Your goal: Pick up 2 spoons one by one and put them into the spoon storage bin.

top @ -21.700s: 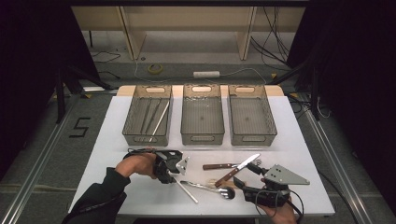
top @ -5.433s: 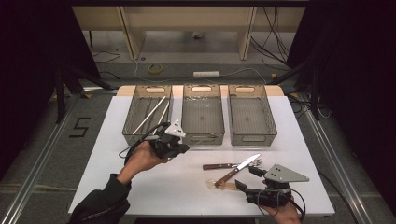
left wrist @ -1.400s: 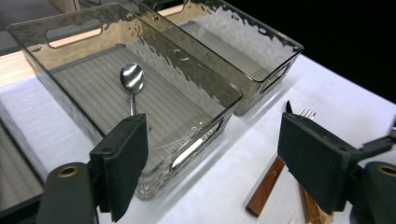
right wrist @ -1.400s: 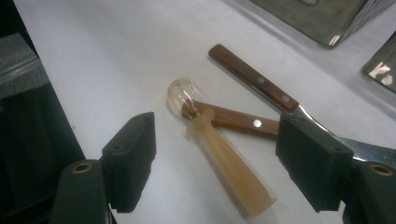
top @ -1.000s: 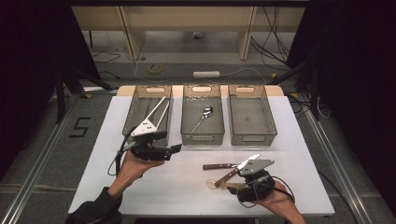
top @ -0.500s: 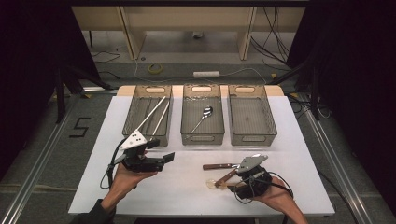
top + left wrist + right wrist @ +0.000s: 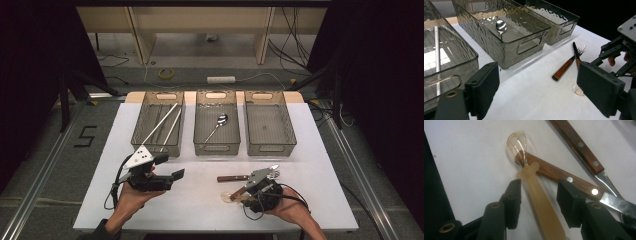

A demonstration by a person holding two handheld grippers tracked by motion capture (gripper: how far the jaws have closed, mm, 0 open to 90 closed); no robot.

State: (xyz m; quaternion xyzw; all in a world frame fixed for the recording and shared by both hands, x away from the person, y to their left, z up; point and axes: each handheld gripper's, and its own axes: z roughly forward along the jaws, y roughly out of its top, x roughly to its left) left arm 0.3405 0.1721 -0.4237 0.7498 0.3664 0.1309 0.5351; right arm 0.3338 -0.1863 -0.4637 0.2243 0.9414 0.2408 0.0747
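A translucent amber plastic spoon lies on the white table, its neck resting across a wooden-handled knife. My right gripper straddles the spoon's handle. Its jaws have just been closing; the left pad sits against the handle, while the right pad stands a little off it. From above, the right gripper is low at the near right by the spoon. My left gripper hovers open and empty at the near left, and its wide jaws frame bare table.
Three smoky plastic bins stand in a row at the back. The left bin holds two long rods, the middle bin a metal spoon, and the right bin nothing. A second wooden-handled piece and a fork lie by the right gripper.
The left hand has drawn back from the left bin toward the near edge. The right gripper has settled over the plastic spoon and its jaws have narrowed around the handle.
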